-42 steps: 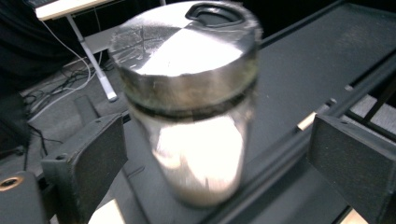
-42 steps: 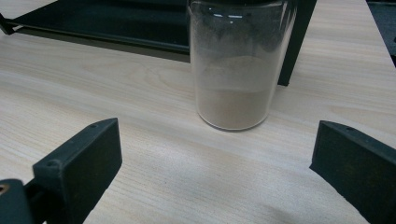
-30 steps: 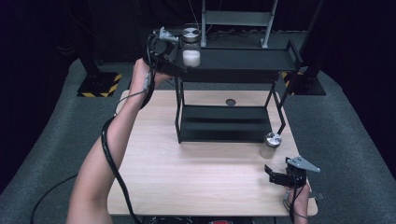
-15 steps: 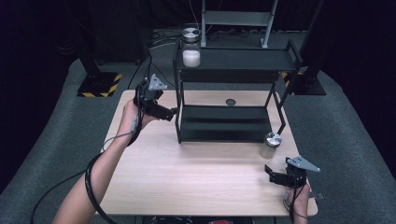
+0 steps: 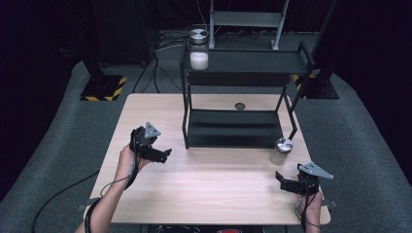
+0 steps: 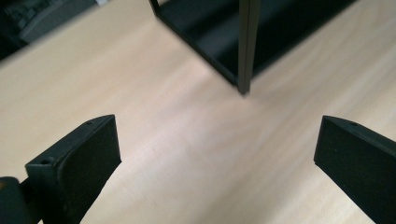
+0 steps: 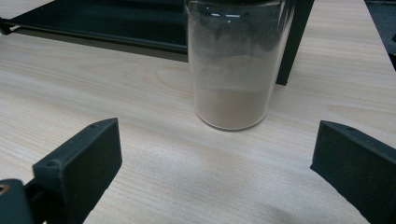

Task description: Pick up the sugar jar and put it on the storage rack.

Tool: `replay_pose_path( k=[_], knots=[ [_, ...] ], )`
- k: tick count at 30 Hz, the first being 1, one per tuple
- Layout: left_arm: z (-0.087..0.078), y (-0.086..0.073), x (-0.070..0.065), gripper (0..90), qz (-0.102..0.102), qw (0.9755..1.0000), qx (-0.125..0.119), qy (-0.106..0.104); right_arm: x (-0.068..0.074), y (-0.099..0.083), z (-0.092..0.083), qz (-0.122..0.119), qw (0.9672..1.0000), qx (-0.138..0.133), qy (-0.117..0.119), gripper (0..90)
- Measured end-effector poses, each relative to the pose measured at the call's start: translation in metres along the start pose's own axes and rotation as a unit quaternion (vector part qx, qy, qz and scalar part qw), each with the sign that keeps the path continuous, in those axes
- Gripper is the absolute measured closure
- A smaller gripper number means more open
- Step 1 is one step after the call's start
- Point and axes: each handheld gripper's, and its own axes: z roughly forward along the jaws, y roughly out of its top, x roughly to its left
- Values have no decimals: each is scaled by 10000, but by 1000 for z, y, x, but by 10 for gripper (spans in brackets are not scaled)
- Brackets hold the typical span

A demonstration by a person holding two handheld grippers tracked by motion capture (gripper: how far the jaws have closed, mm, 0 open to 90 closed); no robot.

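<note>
Jaws of the right gripper (image 5: 283,180) stand wide apart at the lower right of the high view, aimed at a jar (image 5: 280,151) of brown powder beside the shelf's (image 5: 233,136) front leg. The left gripper (image 5: 164,154), also spread and empty, hovers at left. A good grasp likely means advancing level, centring the jar between the jaws, clear of the leg.

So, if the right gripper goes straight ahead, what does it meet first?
Most likely the glass jar of brown powder: it stands upright on the table, centred ahead of the open right gripper.
</note>
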Motion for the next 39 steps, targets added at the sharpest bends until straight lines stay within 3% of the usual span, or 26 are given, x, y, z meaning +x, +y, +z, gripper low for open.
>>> replay_pose_path(
  k=[5, 9, 16, 17, 24, 39],
  knots=[
    [16, -38, 2, 0, -337, 9990, 285, -91, 0, 0, 0, -6, 10000, 7, -4, 4],
    [22, -56, 0, 0, -452, 9981, 427, -47, 0, 1, 0, -6, 10000, 15, -8, 4],
    [31, -83, 2, 0, -751, 9959, 486, -119, 1, 1, 0, 15, 10000, 30, -19, 3],
    [30, -88, 1, 0, -780, 9961, 389, -104, 1, 1, 0, 17, 10000, 24, -24, 3],
    [29, -105, -6, 0, -854, 9963, 65, 18, 2, 2, 1, 5, 10000, 44, -42, 4],
    [29, -105, -3, 0, -805, 9967, 55, -38, 6, 2, 1, -61, 9999, 44, -142, 5]
  ],
)
